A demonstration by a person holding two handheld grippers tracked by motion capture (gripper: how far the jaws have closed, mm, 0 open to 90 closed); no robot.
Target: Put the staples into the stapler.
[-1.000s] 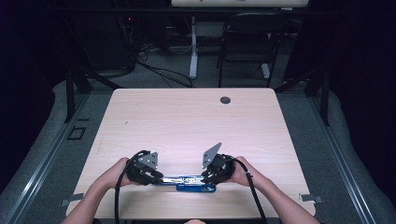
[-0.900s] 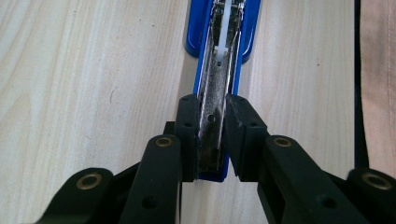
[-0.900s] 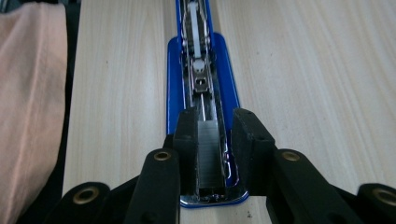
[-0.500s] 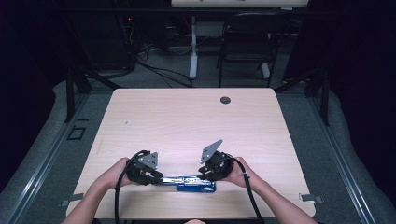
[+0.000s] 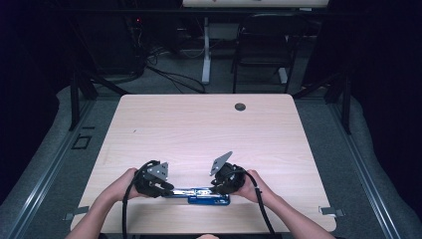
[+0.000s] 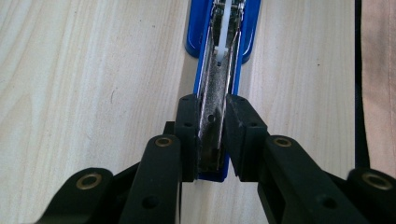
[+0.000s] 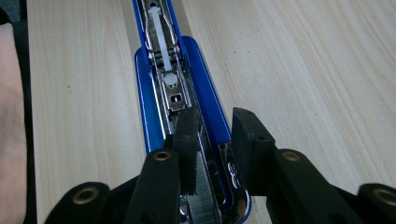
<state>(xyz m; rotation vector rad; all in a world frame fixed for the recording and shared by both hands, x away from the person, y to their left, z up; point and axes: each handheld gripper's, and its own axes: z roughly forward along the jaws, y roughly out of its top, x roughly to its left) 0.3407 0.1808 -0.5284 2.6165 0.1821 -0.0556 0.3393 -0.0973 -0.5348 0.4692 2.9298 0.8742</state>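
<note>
A pale wooden table point(image 5: 199, 134) has a small round dark grommet point(image 5: 240, 106) near its far edge. Beyond it, on the grey floor point(image 5: 323, 114), stand a dark chair point(image 5: 263, 45) and tangled black cables point(image 5: 169, 74)

- stapler point(image 5: 208, 195): blue shell, silver metal channel, white pusher strip
- desk point(image 5: 199, 134): pale wood grain
- gripper jaws: black, brass-coloured rivets

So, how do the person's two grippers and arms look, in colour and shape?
Both the left gripper and the right gripper are black, each with a grey three-cornered plate on top and a black cable trailing back. The jaws are angular black links with brass-coloured pivot rings and blocky pads. The forearms are bare, no sleeves visible.
</note>
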